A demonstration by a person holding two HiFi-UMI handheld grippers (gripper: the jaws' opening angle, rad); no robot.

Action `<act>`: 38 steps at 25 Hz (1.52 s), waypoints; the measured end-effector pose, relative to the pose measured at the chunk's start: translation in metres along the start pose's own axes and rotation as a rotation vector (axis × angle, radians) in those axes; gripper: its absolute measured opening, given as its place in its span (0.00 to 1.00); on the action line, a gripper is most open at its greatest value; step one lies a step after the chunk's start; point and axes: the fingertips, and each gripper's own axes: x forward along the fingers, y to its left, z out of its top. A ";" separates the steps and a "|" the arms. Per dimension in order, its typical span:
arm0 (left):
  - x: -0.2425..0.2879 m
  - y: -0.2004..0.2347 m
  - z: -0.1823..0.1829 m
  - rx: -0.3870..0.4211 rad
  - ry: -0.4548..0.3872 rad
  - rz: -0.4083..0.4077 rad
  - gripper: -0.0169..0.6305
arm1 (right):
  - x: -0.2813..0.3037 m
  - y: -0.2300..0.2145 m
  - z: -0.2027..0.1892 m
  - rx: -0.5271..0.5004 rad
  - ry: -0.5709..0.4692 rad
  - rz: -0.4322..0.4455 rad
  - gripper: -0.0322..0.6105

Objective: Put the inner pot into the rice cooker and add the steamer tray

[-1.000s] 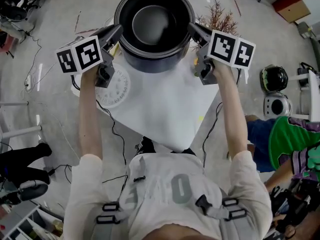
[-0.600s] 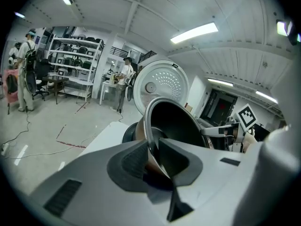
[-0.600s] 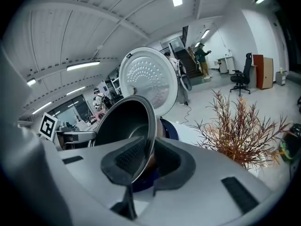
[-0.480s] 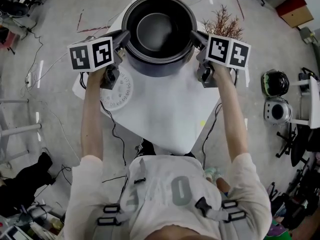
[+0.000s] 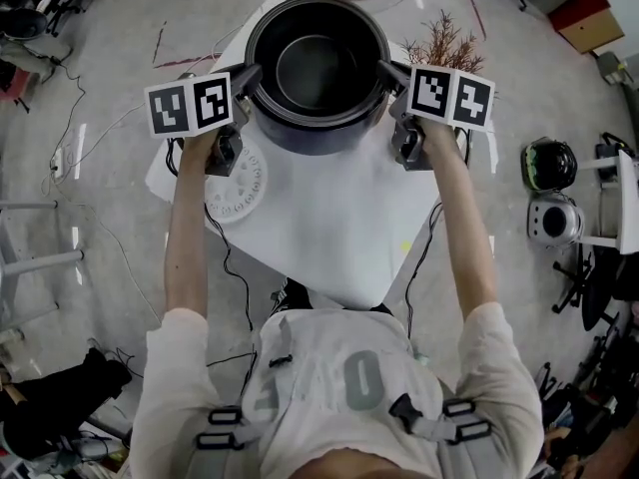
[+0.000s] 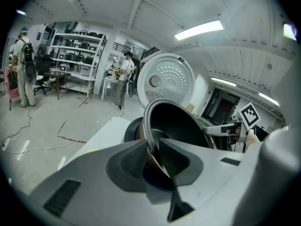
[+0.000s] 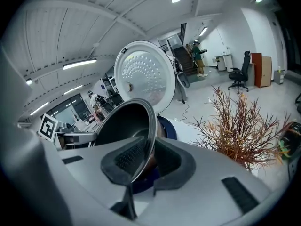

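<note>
I hold the dark inner pot (image 5: 318, 73) level by its rim, one gripper on each side. My left gripper (image 5: 250, 76) is shut on the left rim and my right gripper (image 5: 384, 71) on the right rim. In the left gripper view the pot's rim (image 6: 149, 126) runs between the pads (image 6: 129, 159). The right gripper view shows the same grip on the rim (image 7: 151, 126). Just beyond the pot stands the rice cooker (image 6: 133, 131) with its round white lid (image 6: 165, 81) raised. The white perforated steamer tray (image 5: 235, 183) lies on the table under my left gripper.
The white table (image 5: 329, 228) narrows to a corner towards me. A dried reddish plant (image 5: 444, 43) stands at its far right, close to my right gripper. Cables hang off the left edge. Two round appliances (image 5: 547, 158) sit on the floor at right.
Both grippers have carried the pot away from me towards the rice cooker. The raised lid looks larger and nearer in both gripper views. The grips on the rim are unchanged.
</note>
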 end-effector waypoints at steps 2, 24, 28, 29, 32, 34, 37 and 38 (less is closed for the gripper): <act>0.001 -0.001 0.001 0.009 -0.001 0.001 0.15 | 0.002 -0.002 -0.002 -0.002 0.008 -0.003 0.16; 0.025 0.019 -0.016 0.029 0.007 0.068 0.16 | 0.029 -0.021 -0.020 -0.003 -0.013 -0.073 0.18; 0.027 0.019 -0.015 0.041 0.001 0.068 0.16 | 0.029 -0.023 -0.019 -0.023 -0.024 -0.083 0.19; 0.028 0.019 -0.015 0.049 0.003 0.070 0.17 | 0.030 -0.023 -0.018 -0.034 -0.030 -0.087 0.19; 0.031 0.021 -0.015 0.049 0.002 0.066 0.17 | 0.032 -0.025 -0.020 -0.070 -0.041 -0.102 0.20; 0.033 0.023 -0.017 0.048 0.000 0.067 0.17 | 0.034 -0.026 -0.021 -0.075 -0.041 -0.103 0.20; 0.033 0.022 -0.017 0.043 -0.004 0.066 0.17 | 0.034 -0.027 -0.021 -0.072 -0.044 -0.099 0.21; 0.032 0.022 -0.016 0.042 -0.005 0.070 0.17 | 0.033 -0.026 -0.021 -0.067 -0.045 -0.096 0.21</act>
